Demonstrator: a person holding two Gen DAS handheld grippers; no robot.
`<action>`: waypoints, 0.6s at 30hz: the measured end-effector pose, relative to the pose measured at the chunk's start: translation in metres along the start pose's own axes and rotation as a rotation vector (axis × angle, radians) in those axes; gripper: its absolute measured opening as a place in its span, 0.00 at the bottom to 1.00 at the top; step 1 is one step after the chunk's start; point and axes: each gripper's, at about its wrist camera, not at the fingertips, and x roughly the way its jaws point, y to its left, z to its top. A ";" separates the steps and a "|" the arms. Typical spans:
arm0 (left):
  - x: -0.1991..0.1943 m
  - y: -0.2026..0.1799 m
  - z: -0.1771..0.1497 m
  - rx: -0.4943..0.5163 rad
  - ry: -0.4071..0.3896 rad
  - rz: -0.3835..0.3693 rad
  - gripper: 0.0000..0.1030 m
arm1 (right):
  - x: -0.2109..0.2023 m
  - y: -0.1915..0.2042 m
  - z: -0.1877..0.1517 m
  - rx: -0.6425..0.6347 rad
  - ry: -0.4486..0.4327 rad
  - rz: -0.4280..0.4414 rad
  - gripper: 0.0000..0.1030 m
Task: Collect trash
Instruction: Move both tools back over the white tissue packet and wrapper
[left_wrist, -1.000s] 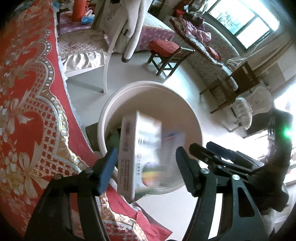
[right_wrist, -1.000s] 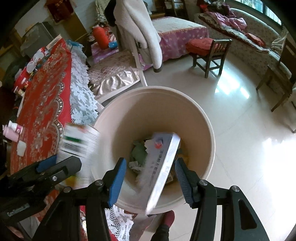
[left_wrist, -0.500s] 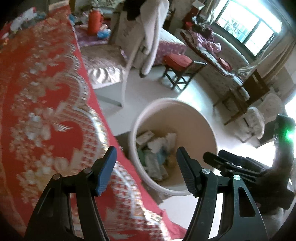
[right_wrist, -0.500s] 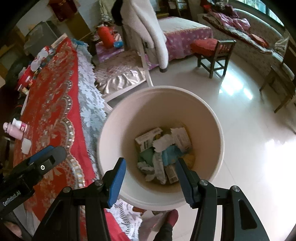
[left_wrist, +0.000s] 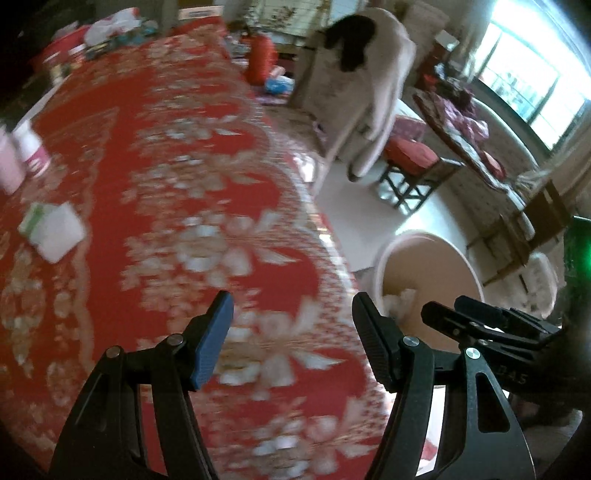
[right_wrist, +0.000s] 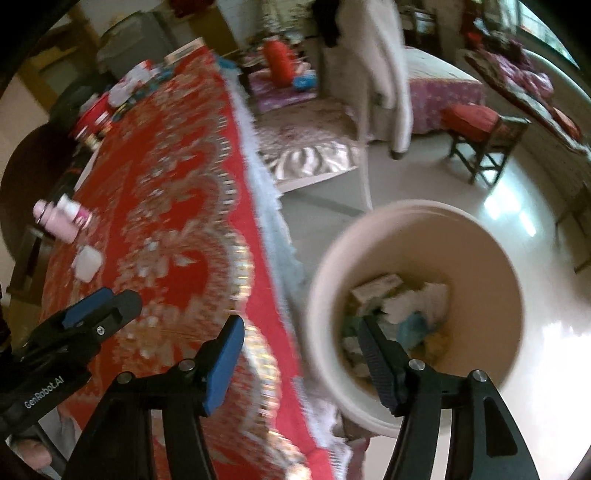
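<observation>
Both tilt steeply down. The left hand-held gripper (left_wrist: 291, 336) gapes empty over the red surface (left_wrist: 155, 155); the right hand-held gripper (right_wrist: 301, 354), jaws just widened, straddles the surface edge and bin (right_wrist: 491, 258) holding trash (right_wrist: 399, 302).

A: Where is there room to move?

B: The red tablecloth (left_wrist: 155, 206) is bare in the middle, so a gripper could go there. At nine o'clock lies a small white box (left_wrist: 51, 230). At ten o'clock stand pink bottles (left_wrist: 22, 155). At eleven o'clock is a heap of things, too blurry to name.

A: And off the table?

B: At four o'clock the cream bin (right_wrist: 417, 291) stands just beside the table edge, with trash (right_wrist: 399, 306) inside. A chair (left_wrist: 351, 103) blocks one o'clock.
</observation>
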 end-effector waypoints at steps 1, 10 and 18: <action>-0.003 0.013 0.000 -0.017 -0.004 0.015 0.64 | 0.003 0.007 0.001 -0.010 0.004 0.006 0.60; -0.028 0.101 -0.006 -0.145 -0.030 0.108 0.64 | 0.039 0.090 0.007 -0.134 0.061 0.072 0.60; -0.043 0.170 -0.013 -0.235 -0.035 0.168 0.64 | 0.063 0.152 0.013 -0.219 0.098 0.115 0.64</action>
